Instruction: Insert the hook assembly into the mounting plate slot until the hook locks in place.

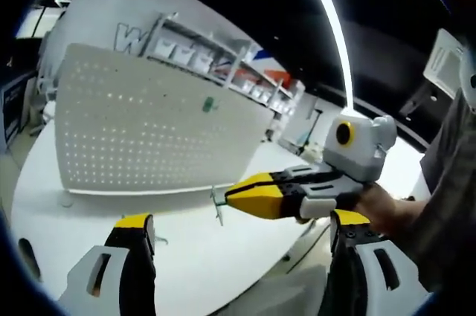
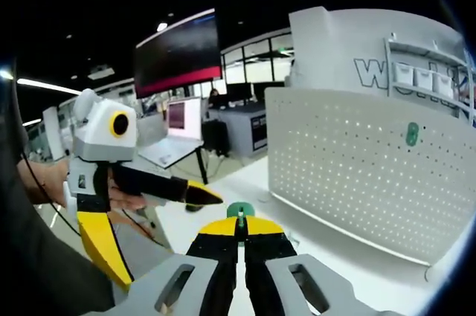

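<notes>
Presently listed, one white pegboard [image 1: 149,134], standing upright on the white surface [image 1: 201,256], its face dotted with rows of small holes; a small green piece [image 1: 209,105] sits on the board's upper part, seen also in the right gripper view [image 2: 411,134].

Left claw [image 1: 242,230]: released; its two yellow-tipped jaws stand wide apart at the bottom of the left gripper view, with bare surface between them and nothing held; in the right gripper view the same claw [image 2: 156,215] appears at the left, carried in a person's hand [image 2: 56,182], its jaws spread, one dark jaw reaching toward the middle and one yellow jaw pointing downward.

Right claw [image 2: 239,221]: clenched on the hook [image 2: 239,212], a small green-headed part pinched between the yellow jaw tips, which meet closely in the right gripper view; in the left gripper view this claw [image 1: 232,198] enters from the right, jaws together, and a thin metal part of the hook [image 1: 217,208] hangs from its tip.

Position of hook: in front of the pegboard, near its lower edge, apart from the board's face and above the surface; not seated in any hole.

Background: shelving with white bins [image 1: 212,56] behind the board; a dark screen [image 2: 177,52] and a laptop [image 2: 178,126] farther off.
</notes>
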Tool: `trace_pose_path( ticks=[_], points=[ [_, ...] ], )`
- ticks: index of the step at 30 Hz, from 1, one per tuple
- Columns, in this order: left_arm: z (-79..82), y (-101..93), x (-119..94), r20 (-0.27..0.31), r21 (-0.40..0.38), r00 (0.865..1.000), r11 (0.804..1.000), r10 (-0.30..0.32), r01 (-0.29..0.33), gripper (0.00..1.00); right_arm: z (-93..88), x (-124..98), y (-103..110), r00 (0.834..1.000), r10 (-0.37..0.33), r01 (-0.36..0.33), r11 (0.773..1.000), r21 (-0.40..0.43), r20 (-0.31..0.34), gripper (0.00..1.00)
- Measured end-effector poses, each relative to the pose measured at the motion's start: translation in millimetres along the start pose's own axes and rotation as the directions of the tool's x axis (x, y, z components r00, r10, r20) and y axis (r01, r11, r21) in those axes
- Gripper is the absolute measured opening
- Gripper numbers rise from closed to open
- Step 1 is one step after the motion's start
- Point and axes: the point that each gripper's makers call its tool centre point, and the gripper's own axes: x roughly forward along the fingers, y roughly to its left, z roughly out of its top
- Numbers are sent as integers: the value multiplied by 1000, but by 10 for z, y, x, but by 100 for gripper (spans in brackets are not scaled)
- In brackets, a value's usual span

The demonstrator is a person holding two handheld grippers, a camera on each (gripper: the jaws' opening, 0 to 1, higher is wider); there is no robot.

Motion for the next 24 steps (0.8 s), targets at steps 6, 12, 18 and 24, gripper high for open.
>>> trace_pose_path(
  ticks=[6, 12, 18, 24],
  points=[
    [3, -26, -2, -4, 18, 1000, 1000, 4, -4, 100, -11, 9, -74, 999, -30, 31, 999, -11, 11, 0],
    [-14, 17, -6, -15, 25, 1000, 999, 20, -20, 100, 40, -33, -255, 990, -118, 120, 993, -17, 71, 0],
    [8, 89, -30, -10, 15, 999, 999, 37, -37, 100, 100, -65, -398, 978, -175, 178, 984, -20, 111, 0],
    [34, 148, -44, -2, 6, 999, 999, 50, -50, 100, 143, -84, -565, 963, -229, 233, 972, -13, 145, 0]
  ],
)
